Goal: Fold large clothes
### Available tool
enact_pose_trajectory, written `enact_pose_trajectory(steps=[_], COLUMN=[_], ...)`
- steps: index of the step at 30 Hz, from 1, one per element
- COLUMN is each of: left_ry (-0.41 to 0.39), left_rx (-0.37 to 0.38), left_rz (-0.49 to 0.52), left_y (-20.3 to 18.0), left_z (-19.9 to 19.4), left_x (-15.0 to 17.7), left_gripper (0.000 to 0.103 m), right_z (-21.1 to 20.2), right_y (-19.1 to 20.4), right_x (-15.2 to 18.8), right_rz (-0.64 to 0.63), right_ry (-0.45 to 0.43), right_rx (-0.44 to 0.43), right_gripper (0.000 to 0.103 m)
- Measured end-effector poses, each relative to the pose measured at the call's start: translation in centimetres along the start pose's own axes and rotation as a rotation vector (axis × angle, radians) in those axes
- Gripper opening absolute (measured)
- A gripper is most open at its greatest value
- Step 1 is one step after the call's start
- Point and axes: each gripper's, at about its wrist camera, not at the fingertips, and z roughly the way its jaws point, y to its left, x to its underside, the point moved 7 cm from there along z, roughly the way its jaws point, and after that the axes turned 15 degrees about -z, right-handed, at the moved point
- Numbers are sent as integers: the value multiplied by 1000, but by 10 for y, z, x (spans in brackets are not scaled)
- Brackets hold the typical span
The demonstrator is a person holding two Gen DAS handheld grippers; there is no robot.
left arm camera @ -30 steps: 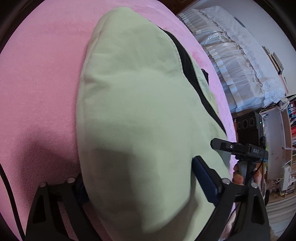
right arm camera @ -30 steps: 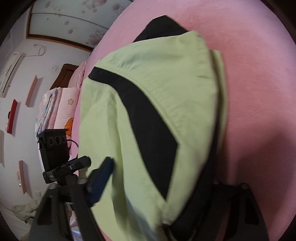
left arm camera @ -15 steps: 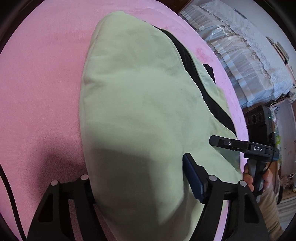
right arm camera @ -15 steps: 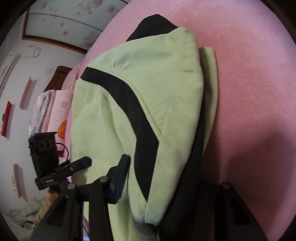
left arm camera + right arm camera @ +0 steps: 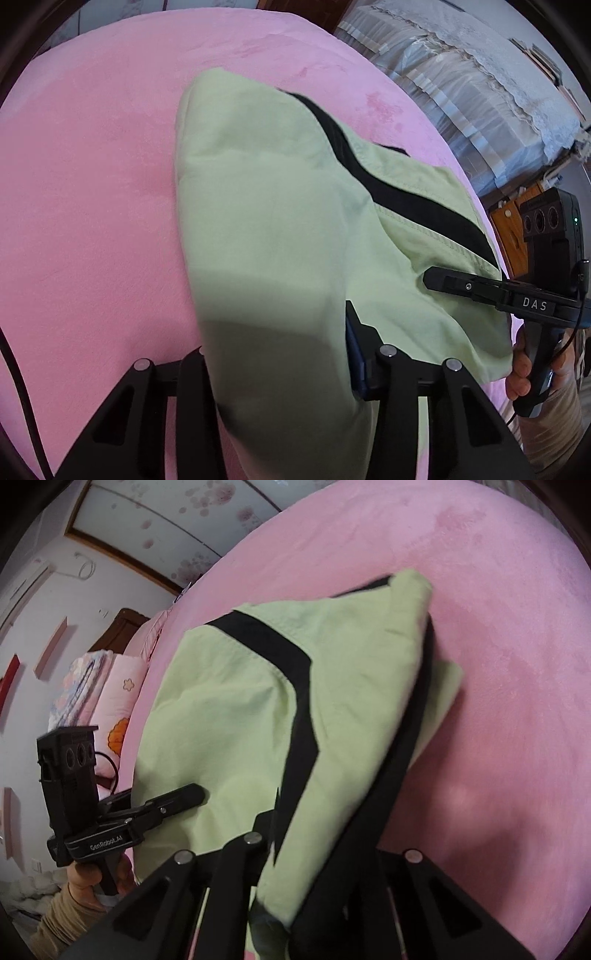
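We work on a pink bed cover [image 5: 92, 221], on which the garment [image 5: 266, 221], a light green piece with black stripes, lies partly folded with its far end resting on the cover. Its near edge hangs from both tools. The left gripper [image 5: 280, 362] has the green cloth running between its two fingers; the jaws are closing at this moment and the blue pad on one side lies against the fabric, so we read this claw as grasping the garment. The right gripper [image 5: 306, 871] is likewise closing, and the cloth, green outside with a black lining edge, passes straight between its fingers; we judge it clenched on the near corner. In the left wrist view the right gripper appears from the side, its slim fingers laid over the garment's edge, with the person's hand [image 5: 524, 365] around the handle. We hold the two near corners apart and above the cover so that the edge stays taut and straight; a slack edge would crease when carried over. In our judgement the step in hand is the lift of this near edge, to be laid toward the far end for the next fold.
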Motion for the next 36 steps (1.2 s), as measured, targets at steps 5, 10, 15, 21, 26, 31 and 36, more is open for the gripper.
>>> enact_pose_trajectory(steps=[5, 10, 15, 21, 26, 31, 36], left_ry=[6, -19, -87, -176, -216, -219, -218], left_rx=[1, -33, -81, -132, -156, -182, -236], left_rz=[8, 14, 18, 27, 40, 9, -38], left_y=[21, 59, 113, 185, 243, 310, 351], left_z=[-51, -117, -190, -256, -268, -245, -198], left_x=[19, 25, 3, -68, -143, -199, -241], left_gripper=[42, 42, 42, 43, 43, 43, 44], right_z=[-11, -5, 14, 57, 115, 178, 242], right_y=[52, 119, 195, 268, 291, 290, 274], right_x=[17, 10, -28, -104, -171, -212, -231], right_rz=[-15, -76, -167, -243, -235, -224, -212], right_ry=[-8, -12, -41, -110, -181, -192, -181], right_rx=[-38, -78, -126, -149, -166, -169, -161], right_gripper=[9, 9, 9, 9, 9, 9, 9])
